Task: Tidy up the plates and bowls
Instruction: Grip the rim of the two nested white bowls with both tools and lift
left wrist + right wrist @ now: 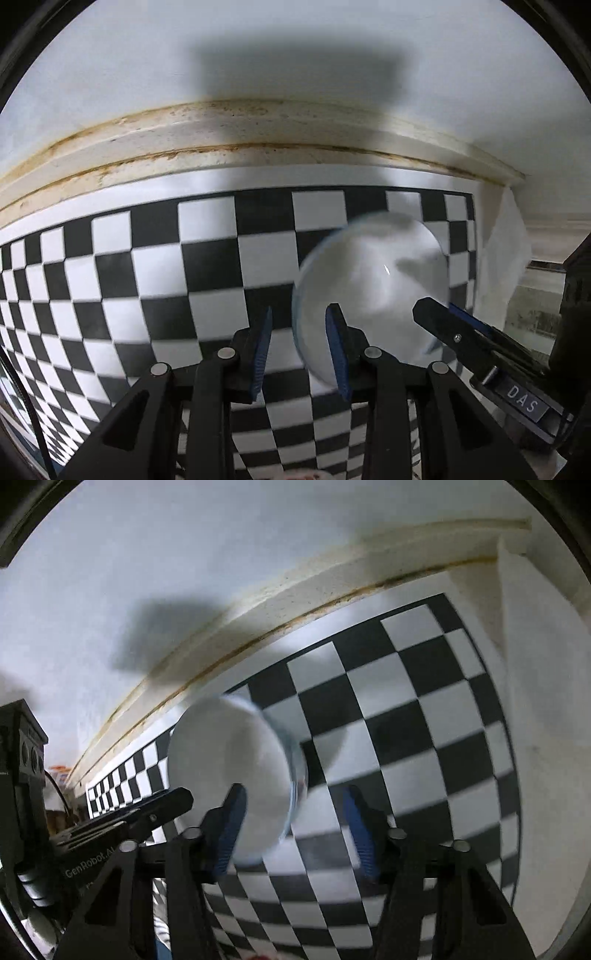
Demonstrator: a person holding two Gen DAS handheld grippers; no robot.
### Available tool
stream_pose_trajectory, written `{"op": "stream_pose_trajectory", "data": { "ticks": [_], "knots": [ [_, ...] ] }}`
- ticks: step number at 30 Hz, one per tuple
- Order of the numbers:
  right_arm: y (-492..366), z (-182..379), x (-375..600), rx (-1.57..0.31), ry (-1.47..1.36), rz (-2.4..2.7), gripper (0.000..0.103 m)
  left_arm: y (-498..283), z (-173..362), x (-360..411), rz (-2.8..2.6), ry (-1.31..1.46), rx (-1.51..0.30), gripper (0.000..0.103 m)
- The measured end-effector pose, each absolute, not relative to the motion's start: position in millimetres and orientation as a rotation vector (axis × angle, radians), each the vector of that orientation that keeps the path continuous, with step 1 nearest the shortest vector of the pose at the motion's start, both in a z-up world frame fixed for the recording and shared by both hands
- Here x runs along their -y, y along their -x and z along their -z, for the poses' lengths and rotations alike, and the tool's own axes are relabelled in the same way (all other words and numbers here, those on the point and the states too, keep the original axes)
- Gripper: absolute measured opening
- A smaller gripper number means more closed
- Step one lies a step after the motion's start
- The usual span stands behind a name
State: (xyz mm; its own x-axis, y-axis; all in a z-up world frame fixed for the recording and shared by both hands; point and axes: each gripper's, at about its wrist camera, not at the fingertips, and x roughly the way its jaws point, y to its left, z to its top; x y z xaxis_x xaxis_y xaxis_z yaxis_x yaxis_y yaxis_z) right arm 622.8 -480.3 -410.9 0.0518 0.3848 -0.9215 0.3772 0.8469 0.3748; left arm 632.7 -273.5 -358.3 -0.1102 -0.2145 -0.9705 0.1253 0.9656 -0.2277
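1. Left gripper [301,350] is clamped on the rim of a white bowl [373,288]; the bowl hangs tilted above the checkered mat [147,266].
2. Right gripper [299,834] has its jaws apart, holding nothing; the bowl sits just left of them.

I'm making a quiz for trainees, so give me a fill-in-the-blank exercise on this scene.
1. The dish is coloured ___.
2. The cloth beneath it has a black-and-white ___ pattern.
3. The right gripper has finger pads coloured ___.
Missing words: white; checkered; blue.
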Motion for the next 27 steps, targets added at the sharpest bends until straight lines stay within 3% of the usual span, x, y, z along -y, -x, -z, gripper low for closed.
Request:
{"op": "stream_pose_trajectory", "data": {
  "ticks": [1, 3, 5, 15, 27],
  "knots": [
    [-626.1, 415.9, 480.8, -1.558, -0.627, -0.005, 0.042, -634.7, 362.7, 274.4, 0.293, 0.067, -1.662, 0.027],
    [-633.5, 427.1, 479.5, -1.576, -0.634, -0.005, 0.019, -636.5, 368.3, 276.9, 0.299, 0.059, -1.661, 0.024],
    [-637.4, 433.8, 477.5, -1.595, -0.622, -0.003, 0.013, -633.6, 369.6, 279.1, 0.312, 0.051, -1.653, 0.011],
    [-626.6, 422.4, 470.4, -1.603, -0.562, -0.015, 0.011, -617.3, 349.4, 291.4, 0.321, -0.002, -1.601, 0.011],
    [-562.2, 341.7, 454.7, -1.497, -0.556, -0.056, 0.011, -540.7, 269.3, 268.3, 0.381, -0.007, -1.496, 0.011]
  ]
}}
